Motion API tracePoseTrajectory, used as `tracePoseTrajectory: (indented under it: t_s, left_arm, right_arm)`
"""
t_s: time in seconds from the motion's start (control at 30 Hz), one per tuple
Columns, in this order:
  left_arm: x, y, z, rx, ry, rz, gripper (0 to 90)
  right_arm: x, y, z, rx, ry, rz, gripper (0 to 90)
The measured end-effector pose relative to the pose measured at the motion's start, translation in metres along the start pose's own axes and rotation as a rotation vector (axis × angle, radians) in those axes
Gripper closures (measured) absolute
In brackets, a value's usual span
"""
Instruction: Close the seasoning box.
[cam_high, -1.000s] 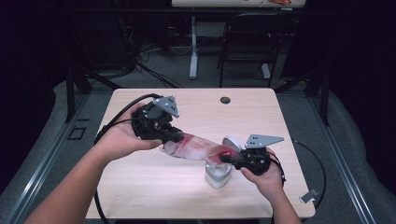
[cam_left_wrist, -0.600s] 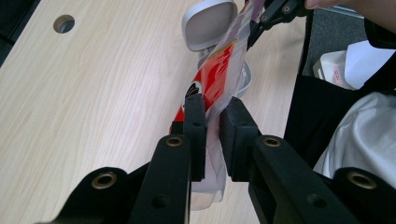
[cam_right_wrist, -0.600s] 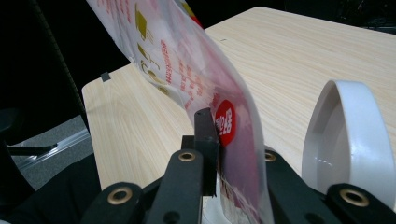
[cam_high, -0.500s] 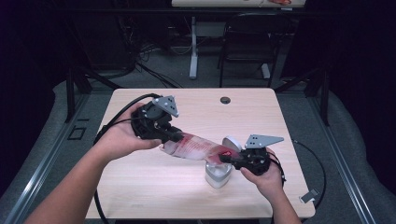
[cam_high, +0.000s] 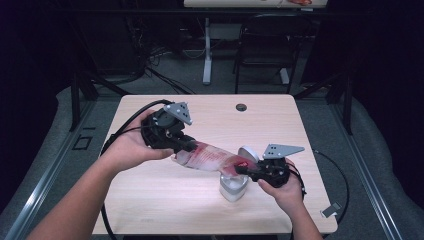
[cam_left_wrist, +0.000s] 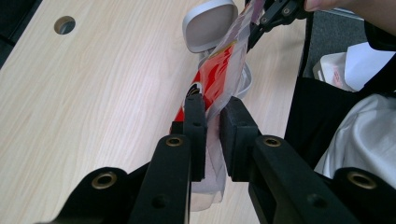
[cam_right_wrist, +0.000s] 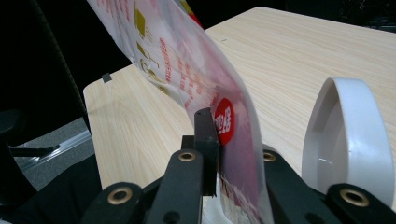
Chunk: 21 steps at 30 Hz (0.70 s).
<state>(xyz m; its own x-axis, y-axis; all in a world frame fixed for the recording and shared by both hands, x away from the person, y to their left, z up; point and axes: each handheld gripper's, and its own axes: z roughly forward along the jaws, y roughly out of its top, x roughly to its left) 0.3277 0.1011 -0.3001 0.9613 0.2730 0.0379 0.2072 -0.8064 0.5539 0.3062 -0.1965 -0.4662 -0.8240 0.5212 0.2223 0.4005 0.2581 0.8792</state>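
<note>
1. Plastic pouch (cam_high: 210, 159): a long, soft, see-through bag printed in red with white lettering and some yellow marks, stretched between the two sets of fingers and held clear of the desk (cam_high: 165, 205). It sags and twists slightly along its length. In the right gripper view a round red badge with white characters sits on the film just beside the fingers.
2. White container (cam_high: 233, 186): a small round tub standing on the desk directly under the pouch's end, just below the right gripper's fingers. Its flip lid (cam_high: 248, 153) stands open and upright, touching or nearly touching the pouch.
3. Left gripper (cam_left_wrist: 212, 122): its fingers are clamped on the pale, clear end of the pouch, the film pinched flat between the two pads.
4. Right gripper (cam_right_wrist: 233, 140): its fingers are pressed together on the other end of the pouch, with the film running up and away from them.
5. Round hole (cam_high: 241, 107): a dark grommet in the desk, well apart from both sets of fingers, on the far side.
</note>
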Motion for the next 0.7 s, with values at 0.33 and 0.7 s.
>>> tracePoseTrajectory:
  t_s: [0.33, 0.7]
  left_arm:
    - [-0.001, 0.0038, 0.0016, -0.008, 0.002, 0.007, 81.5]
    - [-0.0017, 0.0055, 0.0022, -0.013, 0.0, 0.014, 81.7]
  right_arm:
    - [-0.0023, -0.0019, -0.0004, 0.004, -0.002, 0.006, 87.0]
    - [-0.002, -0.0024, -0.0015, 0.01, -0.003, 0.004, 88.1]
